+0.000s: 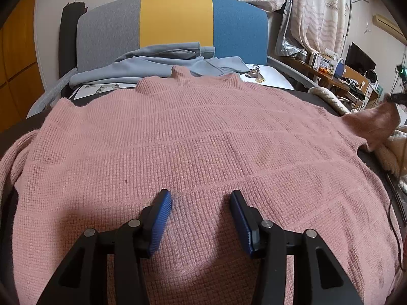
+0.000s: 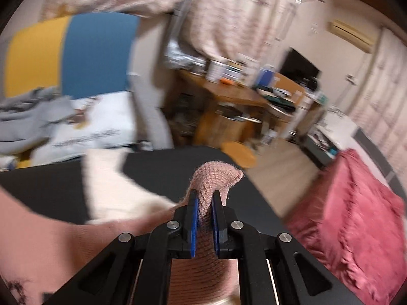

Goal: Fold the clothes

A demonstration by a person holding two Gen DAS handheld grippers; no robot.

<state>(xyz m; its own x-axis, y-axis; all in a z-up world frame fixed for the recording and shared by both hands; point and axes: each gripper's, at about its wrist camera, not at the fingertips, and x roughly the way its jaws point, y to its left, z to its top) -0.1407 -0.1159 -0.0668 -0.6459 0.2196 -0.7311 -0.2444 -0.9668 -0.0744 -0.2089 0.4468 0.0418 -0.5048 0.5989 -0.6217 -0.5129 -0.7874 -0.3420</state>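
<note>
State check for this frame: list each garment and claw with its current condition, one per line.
Pink sweater: spread flat, unfolded, one sleeve end lifted.
Sleeve end: pinched in right claw.
Left claw: open over sweater body.
Right claw: shut on sleeve.
Blue hoodie: crumpled behind.

We see the sweater (image 1: 203, 139) spread across the bed (image 1: 376, 162), reaching its left and right edges. Behind it, a hoodie (image 1: 142, 66) lies against the headboard (image 1: 178, 25). Another knit garment (image 1: 328, 96) rests at the right edge; beyond stands a desk (image 1: 323, 73).
</note>
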